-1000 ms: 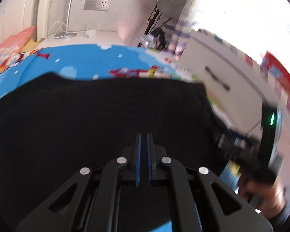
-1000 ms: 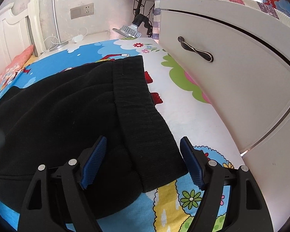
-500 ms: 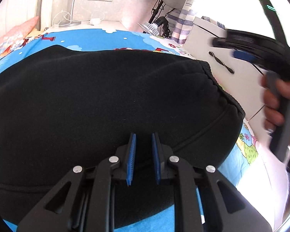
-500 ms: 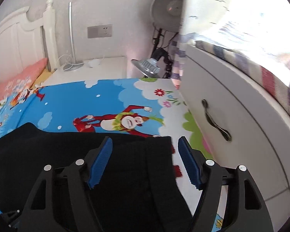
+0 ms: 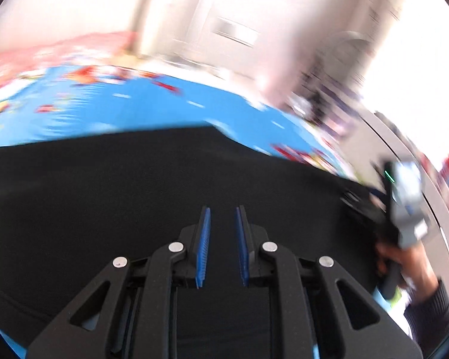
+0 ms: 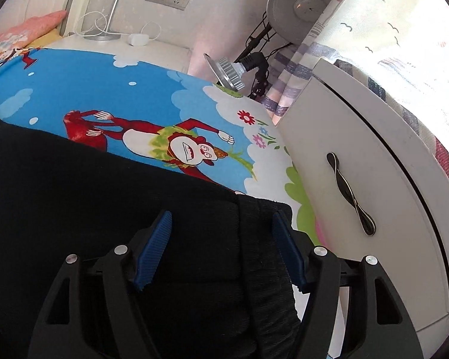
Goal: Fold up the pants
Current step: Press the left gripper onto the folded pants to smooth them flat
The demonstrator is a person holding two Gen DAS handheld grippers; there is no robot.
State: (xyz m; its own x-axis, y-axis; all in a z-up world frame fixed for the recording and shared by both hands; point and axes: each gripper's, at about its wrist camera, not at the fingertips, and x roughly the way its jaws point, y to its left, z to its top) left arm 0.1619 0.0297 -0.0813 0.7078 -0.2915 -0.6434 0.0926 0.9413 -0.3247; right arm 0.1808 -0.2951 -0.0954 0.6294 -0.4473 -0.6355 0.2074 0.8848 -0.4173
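Black pants (image 6: 104,209) lie spread across your cartoon-print bed sheet (image 6: 119,89), long axis running left to right, the ribbed waistband (image 6: 266,254) at the right end beside the white cabinet (image 6: 374,179). Open sheet remains beyond the far edge. Your right tool (image 6: 221,248), its jaws just closing, straddles the waistband without pressing it. Your left tool (image 5: 221,248), jaws narrowly apart, holds nothing above the fabric.

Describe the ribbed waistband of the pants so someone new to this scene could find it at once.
Start at the white cabinet with the dark twisted handle. Beside it, black pants lie on the blue cartoon bedsheet. The waistband is their edge nearest the cabinet: a ribbed strip, unlike the smooth fabric next to it.
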